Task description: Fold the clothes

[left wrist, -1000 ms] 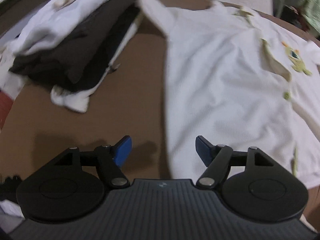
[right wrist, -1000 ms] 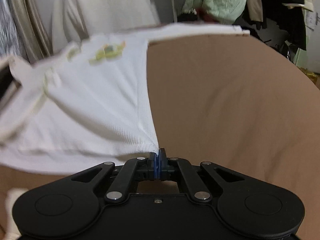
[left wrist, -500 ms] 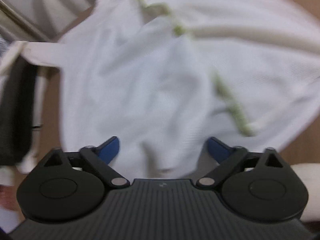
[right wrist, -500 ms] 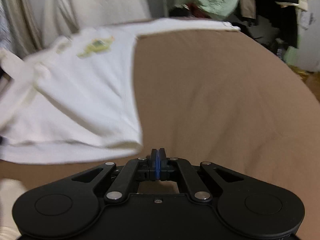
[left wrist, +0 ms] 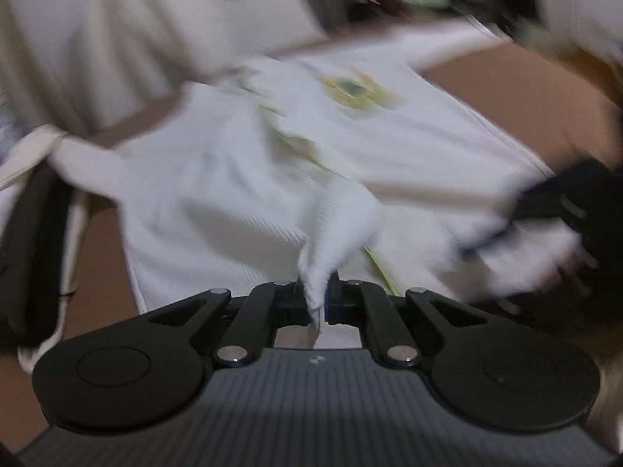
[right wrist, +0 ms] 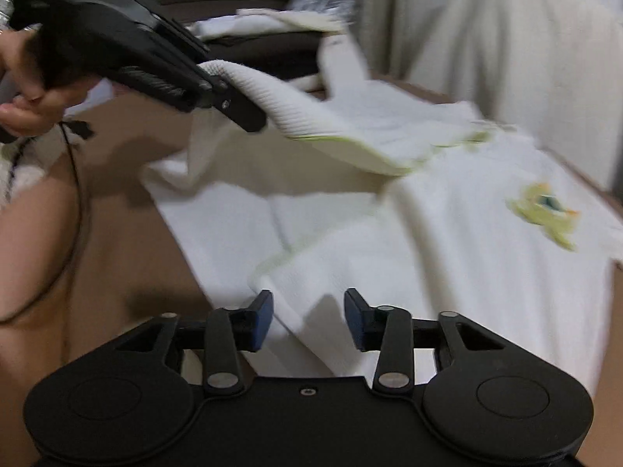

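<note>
The jaws of the left gripper (left wrist: 317,297) are clenched on a pinched fold of a white shirt (left wrist: 409,148), which is lifted in a tented ridge above the rest of the cloth. The jaws of the right gripper (right wrist: 308,319) are released, set just above the shirt's near hem with nothing held between them. The shirt is spread over a brown worktop (right wrist: 124,257), its green and yellow badge (right wrist: 545,210) turned up toward the far edge. A pile (left wrist: 35,241) of dark and white clothes is seen at the worktop's left edge. A hand (right wrist: 27,97) is wrapped around the left gripper's handle. Much of the left view is blurred.
</note>
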A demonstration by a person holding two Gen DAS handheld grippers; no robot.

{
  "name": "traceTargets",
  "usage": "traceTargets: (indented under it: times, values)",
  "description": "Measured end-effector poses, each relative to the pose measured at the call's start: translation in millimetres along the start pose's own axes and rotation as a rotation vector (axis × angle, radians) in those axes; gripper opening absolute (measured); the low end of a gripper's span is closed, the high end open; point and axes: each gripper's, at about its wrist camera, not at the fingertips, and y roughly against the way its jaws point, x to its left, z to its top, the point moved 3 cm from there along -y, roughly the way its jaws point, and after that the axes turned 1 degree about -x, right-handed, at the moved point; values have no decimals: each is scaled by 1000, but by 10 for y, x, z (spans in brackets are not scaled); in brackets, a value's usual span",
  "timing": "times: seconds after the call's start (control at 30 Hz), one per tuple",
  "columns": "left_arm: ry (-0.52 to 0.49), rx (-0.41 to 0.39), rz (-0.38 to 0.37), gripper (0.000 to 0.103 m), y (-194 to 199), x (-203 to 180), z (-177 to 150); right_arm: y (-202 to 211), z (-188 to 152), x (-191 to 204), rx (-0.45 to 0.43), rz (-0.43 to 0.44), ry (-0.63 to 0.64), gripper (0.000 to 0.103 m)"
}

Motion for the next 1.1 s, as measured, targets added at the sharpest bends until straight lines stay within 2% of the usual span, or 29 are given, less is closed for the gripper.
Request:
traceTargets:
  times: [0.07,0.1,0.13,0.17,0.2,0.23,0.3,0.4,0.47,0.57,0.6,0.63,0.67,0.7,0.73,0.77,0.8,0.87,0.9,0.93,0.97,1.03,1.1]
  values:
    - [-85,96,-3,4,-173,-125,-127,-210,105,68,30,37,81,56]
    - [-97,134,17,4,-268,-137,-193,-216,95,45,26,30,63,55]
    - [-103,170,38,4,-358,-139,-257,-210,76,14,20,19,37,39]
    - [-109,206,60,4,-448,-141,-320,-203,58,-16,14,8,12,17]
    - [-74,214,51,4,-473,-98,-348,-196,39,-46,8,-3,-14,11]
    - [-37,190,32,4,-421,-50,-332,-189,21,-77,1,-14,-40,9]
    - [35,130,-10,4,-289,46,-283,-83,58,-147,-27,18,-102,8]
    - [17,142,2,4,-251,40,-306,41,165,39,-36,151,-117,8]
    - [1,155,14,5,-232,30,-326,127,179,192,-10,238,-72,9]
    - [-24,174,30,8,-204,15,-354,-34,122,255,96,186,-2,8]
    - [-33,180,36,8,-194,10,-364,-123,107,242,124,180,-21,8]
    - [-41,186,41,12,-185,5,-373,-216,93,225,151,176,-45,8]
    - [-50,192,47,22,-175,1,-383,-278,96,251,160,162,-39,9]
    - [-58,199,53,28,-166,-4,-392,-337,101,283,167,147,-29,10]
    - [-66,205,58,40,-156,-9,-402,-338,102,318,168,144,-30,12]
    - [-21,182,57,53,-73,65,-395,-333,102,352,169,142,-33,15]
    - [35,152,55,58,26,155,-385,-308,126,365,153,166,-39,17]
    - [156,92,64,70,232,385,-380,-207,176,324,113,212,-83,32]
    - [221,62,77,74,340,533,-389,-155,195,289,96,221,-111,33]
    - [271,37,109,83,432,687,-410,-111,206,231,80,220,-144,33]
    - [312,22,159,86,513,841,-446,-69,215,169,64,219,-178,33]
    - [369,34,276,86,602,1158,-580,-17,225,63,39,208,-232,34]
    - [404,65,319,86,610,1379,-687,-7,222,-22,21,186,-269,34]
